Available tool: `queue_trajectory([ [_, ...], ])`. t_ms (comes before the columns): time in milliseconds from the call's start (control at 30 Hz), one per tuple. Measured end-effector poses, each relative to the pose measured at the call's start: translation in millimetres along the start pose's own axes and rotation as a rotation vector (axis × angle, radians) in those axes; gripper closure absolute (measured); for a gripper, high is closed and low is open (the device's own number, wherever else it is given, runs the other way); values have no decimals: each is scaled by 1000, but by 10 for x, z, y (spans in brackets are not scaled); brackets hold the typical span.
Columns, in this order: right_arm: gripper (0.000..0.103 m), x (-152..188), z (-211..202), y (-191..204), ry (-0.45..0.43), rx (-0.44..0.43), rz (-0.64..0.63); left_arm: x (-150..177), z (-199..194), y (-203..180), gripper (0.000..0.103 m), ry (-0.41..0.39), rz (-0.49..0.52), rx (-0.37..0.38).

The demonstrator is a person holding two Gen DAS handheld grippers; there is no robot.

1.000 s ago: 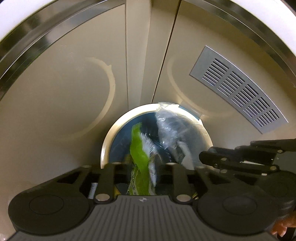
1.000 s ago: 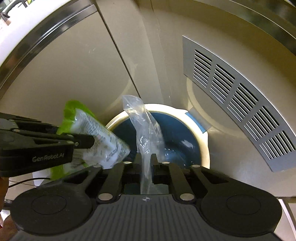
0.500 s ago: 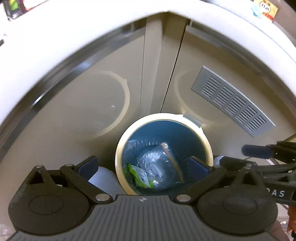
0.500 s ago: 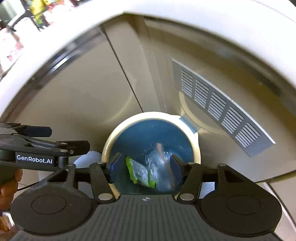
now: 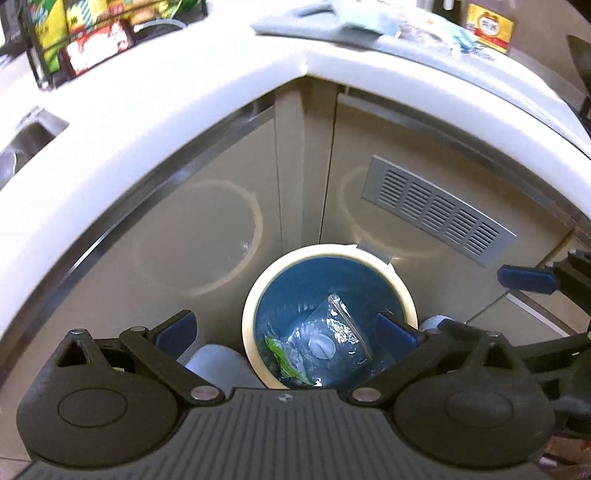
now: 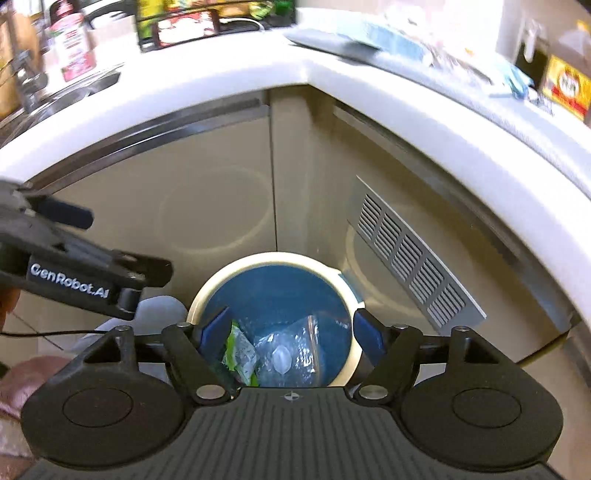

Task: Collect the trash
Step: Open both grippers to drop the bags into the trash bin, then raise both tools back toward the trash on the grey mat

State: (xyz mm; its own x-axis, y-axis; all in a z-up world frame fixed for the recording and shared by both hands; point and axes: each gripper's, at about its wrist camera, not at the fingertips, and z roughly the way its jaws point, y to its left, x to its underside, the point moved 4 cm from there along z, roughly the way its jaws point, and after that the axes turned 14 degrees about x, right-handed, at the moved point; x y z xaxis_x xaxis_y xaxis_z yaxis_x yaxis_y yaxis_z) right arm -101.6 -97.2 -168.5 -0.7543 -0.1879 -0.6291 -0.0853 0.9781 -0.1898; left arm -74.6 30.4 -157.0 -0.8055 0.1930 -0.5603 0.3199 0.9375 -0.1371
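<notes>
Both wrappers have dropped into the bin (image 5: 328, 254) below the white counter (image 5: 184, 92); both claws spread, empty.

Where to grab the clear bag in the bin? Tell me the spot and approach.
Grip the clear zip bag by its raised upper corner, coming straight down through the bin's open top. The bag lies tilted on the bottom, so that corner probably stands clearest of the green wrapper.

Only readable text: "GenRobot.AI" in white letters on the black side of my left tongs (image 6: 83, 254), seen from the right wrist view. Yellow box (image 5: 489, 26) on the counter (image 5: 184, 92) has a red label, characters too blurred to read; other packaging print is illegible
</notes>
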Motion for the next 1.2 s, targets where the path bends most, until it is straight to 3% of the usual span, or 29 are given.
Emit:
queue_trajectory([
  [300, 25, -4, -178, 32, -48, 17, -11, 21, -138, -84, 0, -37, 32, -18],
  [1200, 24, 15, -64, -27, -27, 4, 12, -18, -124, -25, 0, -32, 31, -35],
])
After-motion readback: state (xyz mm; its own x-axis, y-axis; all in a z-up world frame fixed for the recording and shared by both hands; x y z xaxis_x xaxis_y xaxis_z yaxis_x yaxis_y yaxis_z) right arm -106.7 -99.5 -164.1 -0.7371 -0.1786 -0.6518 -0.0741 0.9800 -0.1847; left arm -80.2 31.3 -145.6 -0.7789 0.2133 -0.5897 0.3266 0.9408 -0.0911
